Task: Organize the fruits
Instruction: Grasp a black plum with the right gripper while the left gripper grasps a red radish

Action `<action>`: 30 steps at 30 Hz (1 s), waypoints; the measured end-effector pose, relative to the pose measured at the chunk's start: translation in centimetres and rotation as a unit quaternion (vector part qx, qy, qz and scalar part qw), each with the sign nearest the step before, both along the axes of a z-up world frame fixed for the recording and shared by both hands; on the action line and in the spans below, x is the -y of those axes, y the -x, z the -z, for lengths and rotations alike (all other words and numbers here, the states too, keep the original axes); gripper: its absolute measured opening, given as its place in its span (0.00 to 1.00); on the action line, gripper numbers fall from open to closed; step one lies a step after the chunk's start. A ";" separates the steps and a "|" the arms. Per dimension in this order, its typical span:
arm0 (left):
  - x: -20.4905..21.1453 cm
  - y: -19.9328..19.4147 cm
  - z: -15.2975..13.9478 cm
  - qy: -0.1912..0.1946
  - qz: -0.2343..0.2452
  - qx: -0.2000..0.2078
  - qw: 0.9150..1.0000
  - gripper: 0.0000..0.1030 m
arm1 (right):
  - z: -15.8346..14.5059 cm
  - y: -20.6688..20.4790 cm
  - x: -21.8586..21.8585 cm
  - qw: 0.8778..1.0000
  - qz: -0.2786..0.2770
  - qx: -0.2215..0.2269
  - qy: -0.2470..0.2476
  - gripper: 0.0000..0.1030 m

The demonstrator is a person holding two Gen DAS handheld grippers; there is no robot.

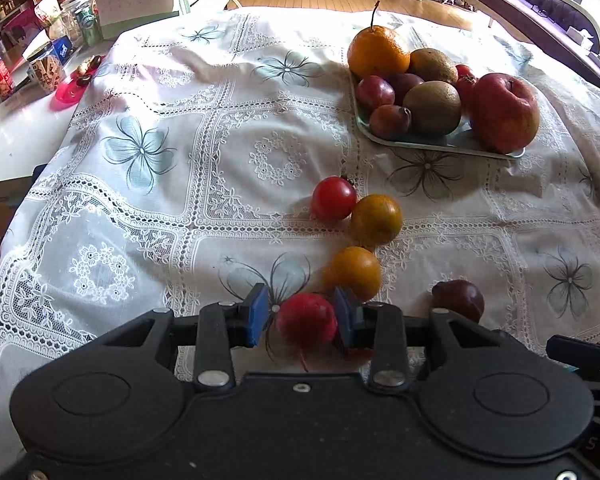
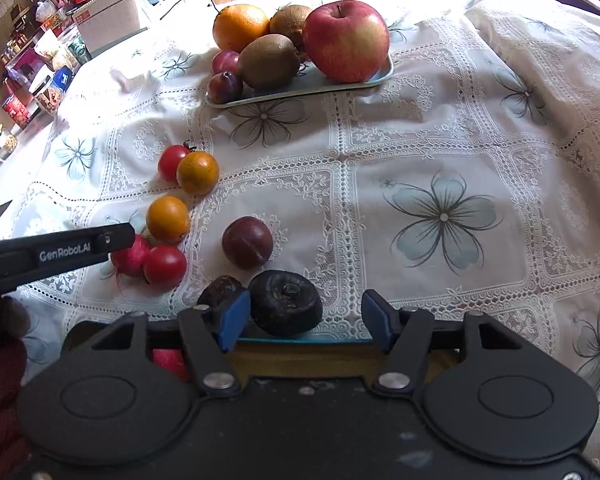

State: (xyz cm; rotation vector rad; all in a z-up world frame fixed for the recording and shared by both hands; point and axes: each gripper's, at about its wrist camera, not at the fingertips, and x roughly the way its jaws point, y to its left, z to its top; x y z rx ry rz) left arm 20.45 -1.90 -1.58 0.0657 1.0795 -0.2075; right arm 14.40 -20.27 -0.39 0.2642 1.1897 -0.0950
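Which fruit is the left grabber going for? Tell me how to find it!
Start at the tray of big fruit, then follow the loose fruits down the tablecloth to the left gripper. Between its blue pads sits a radish: pinkish-red, with a thin root tail, unlike the orange fruit behind.

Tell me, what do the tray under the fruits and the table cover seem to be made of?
Tray: probably plastic or enamelled metal, pale green, smooth; its thin rim shines.
Table cover: white lace-like fabric, matte; openwork bands, printed flowers and soft wrinkles show.
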 end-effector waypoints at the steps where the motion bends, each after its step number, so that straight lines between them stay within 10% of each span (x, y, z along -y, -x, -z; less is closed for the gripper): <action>1: 0.1 -0.1 0.2 -0.001 0.001 -0.001 1.000 0.44 | 0.1 -0.2 -0.2 1.000 -0.003 0.000 0.003 0.63; 12: -0.4 -0.2 1.5 0.006 -0.001 -0.014 1.000 0.50 | 0.8 -2.0 -0.1 1.000 -0.002 -0.010 -0.007 0.65; 15: -0.4 -0.3 1.5 0.005 -0.001 -0.015 1.000 0.50 | 1.1 -2.1 0.5 0.998 -0.004 -0.023 -0.057 0.45; 18: -0.5 -0.4 1.5 0.007 0.000 -0.016 1.000 0.50 | 0.9 -1.6 1.0 0.997 0.000 -0.021 -0.077 0.45; 30: 0.0 -0.5 1.8 0.000 0.003 -0.013 1.000 0.50 | 0.2 -0.1 3.2 0.995 0.027 0.029 0.090 0.45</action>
